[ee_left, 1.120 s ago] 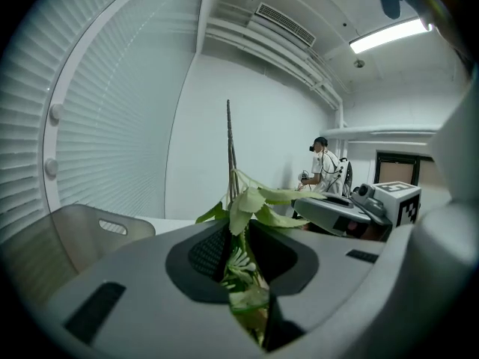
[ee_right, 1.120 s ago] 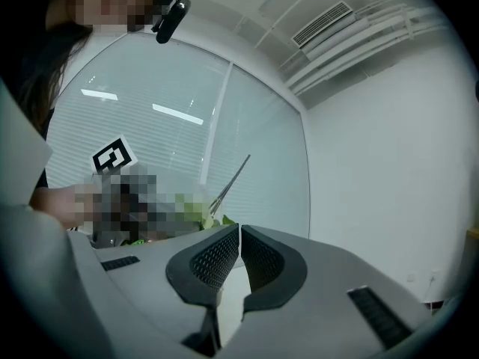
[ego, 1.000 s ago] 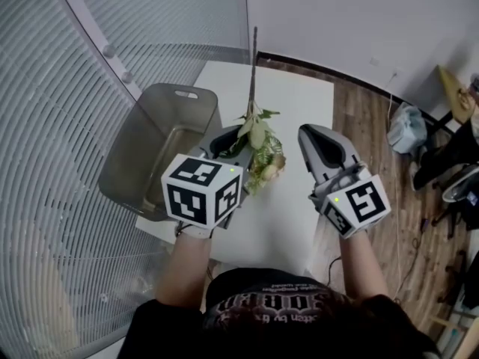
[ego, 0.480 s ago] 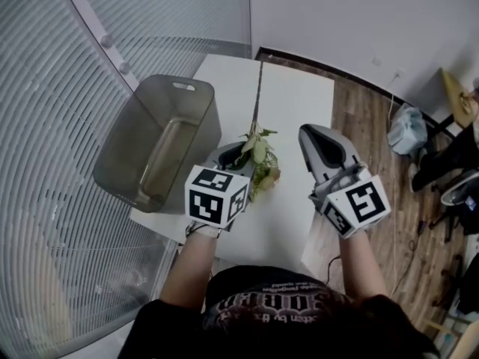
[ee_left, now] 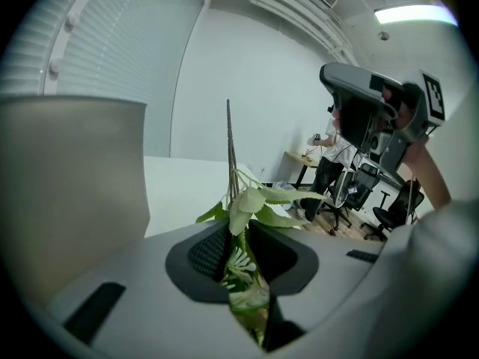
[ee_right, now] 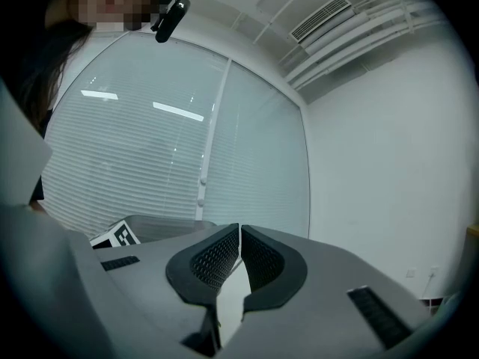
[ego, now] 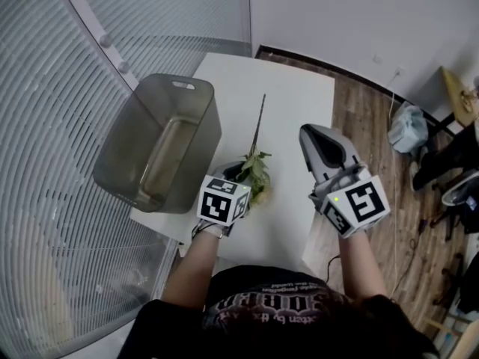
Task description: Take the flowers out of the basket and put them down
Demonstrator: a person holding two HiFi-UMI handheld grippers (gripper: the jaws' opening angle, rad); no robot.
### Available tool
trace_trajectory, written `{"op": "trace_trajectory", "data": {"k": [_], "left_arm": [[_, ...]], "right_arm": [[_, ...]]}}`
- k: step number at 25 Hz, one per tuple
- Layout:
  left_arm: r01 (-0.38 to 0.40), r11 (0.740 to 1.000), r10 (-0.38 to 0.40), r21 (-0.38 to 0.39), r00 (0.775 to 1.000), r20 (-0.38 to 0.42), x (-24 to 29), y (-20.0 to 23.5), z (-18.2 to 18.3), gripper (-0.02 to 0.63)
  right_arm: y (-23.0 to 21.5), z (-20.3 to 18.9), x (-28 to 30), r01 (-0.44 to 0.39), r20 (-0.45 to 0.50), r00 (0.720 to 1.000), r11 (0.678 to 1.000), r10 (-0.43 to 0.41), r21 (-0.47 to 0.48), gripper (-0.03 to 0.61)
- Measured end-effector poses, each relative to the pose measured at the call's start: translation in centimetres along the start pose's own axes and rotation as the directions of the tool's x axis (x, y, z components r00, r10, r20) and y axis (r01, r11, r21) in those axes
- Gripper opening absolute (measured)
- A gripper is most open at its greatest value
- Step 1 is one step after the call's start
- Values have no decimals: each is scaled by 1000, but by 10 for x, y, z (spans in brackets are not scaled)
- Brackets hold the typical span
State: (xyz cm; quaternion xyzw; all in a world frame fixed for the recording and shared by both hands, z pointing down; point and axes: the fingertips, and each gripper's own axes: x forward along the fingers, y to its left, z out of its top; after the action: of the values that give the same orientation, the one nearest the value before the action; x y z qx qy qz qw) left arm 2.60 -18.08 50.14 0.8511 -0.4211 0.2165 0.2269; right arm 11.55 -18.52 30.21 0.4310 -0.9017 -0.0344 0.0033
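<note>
The flower (ego: pixel 257 169), a long thin stem with green leaves and a pale bloom, is outside the grey see-through basket (ego: pixel 161 144). It hangs low over the white table (ego: pixel 296 96), and its stem points away from me. My left gripper (ego: pixel 238 170) is shut on its leafy part, to the right of the basket. The left gripper view shows the jaws (ee_left: pixel 238 229) pinching the leaves of the flower (ee_left: pixel 254 199), with the stem rising ahead. My right gripper (ego: pixel 310 132) hovers to the right, level, shut on nothing (ee_right: pixel 239 238).
The basket wall (ee_left: pixel 67 178) fills the left of the left gripper view. The table's right edge drops to a wooden floor (ego: pixel 367 118). On that floor lie a bag (ego: pixel 408 129) and chairs. Blinds (ego: pixel 60 73) run along the left.
My left gripper has sunk with the flower, from above the table down close to its top. The stem tip now sits lower over the table. The right gripper has kept still.
</note>
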Motion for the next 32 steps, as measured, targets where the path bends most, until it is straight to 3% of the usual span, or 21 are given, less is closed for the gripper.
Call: {"op": "trace_trajectory", "data": {"k": [3, 7, 17, 25, 32], "left_arm": [[18, 999, -19, -36, 999, -29, 9, 2, -16, 75], [7, 1000, -9, -21, 998, -65, 16, 6, -30, 75], [11, 1000, -10, 15, 999, -46, 28, 12, -41, 101], [-15, 999, 17, 47, 999, -36, 33, 17, -48, 155], [-30, 995, 35, 91, 998, -55, 32, 17, -50, 257]], "right_arm": [[2, -1, 0, -1, -4, 1000, 1000, 1, 6, 29], [4, -2, -1, 2, -7, 1000, 1000, -2, 9, 29], [8, -3, -3, 8, -9, 1000, 1000, -8, 8, 29], [7, -4, -6, 15, -14, 1000, 1000, -15, 8, 29], [6, -5, -10, 22, -21, 1000, 1000, -22, 5, 29]]}}
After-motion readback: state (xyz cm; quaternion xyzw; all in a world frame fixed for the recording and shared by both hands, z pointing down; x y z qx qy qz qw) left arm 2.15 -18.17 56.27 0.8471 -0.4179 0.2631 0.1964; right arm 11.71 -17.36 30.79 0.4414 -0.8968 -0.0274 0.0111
